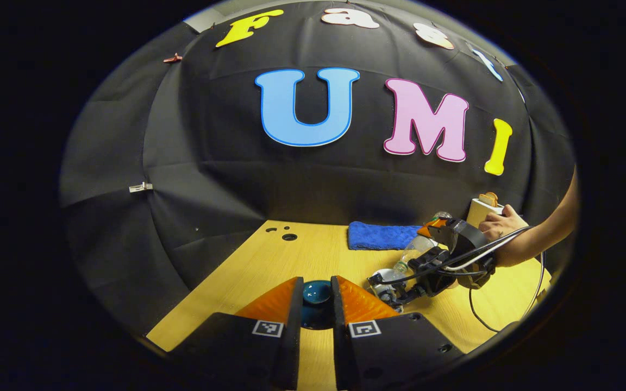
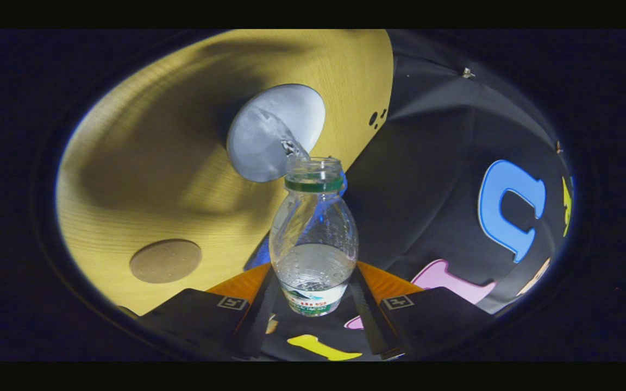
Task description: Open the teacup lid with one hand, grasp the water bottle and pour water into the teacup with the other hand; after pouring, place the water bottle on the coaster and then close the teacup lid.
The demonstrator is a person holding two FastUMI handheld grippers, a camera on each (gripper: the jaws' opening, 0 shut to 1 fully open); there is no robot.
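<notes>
In the left gripper view my left gripper (image 1: 316, 287) is shut on the dark teal teacup lid (image 1: 315, 304), held above the wooden table (image 1: 291, 260). To its right my right gripper (image 1: 400, 288), held by a hand (image 1: 500, 225), tilts the clear water bottle (image 1: 413, 251) over the white teacup (image 1: 382, 276). In the right gripper view my right gripper (image 2: 313, 278) is shut on the uncapped water bottle (image 2: 313, 217). A thin stream of water runs from the bottle's mouth into the open teacup (image 2: 275, 133). The round brown coaster (image 2: 165, 260) lies bare on the table beside the cup.
A folded blue towel (image 1: 381, 236) lies at the back of the table. A white box (image 1: 484, 209) stands at the back right behind the hand. Cables hang from the right gripper. Small holes (image 1: 289, 237) mark the table's far left corner.
</notes>
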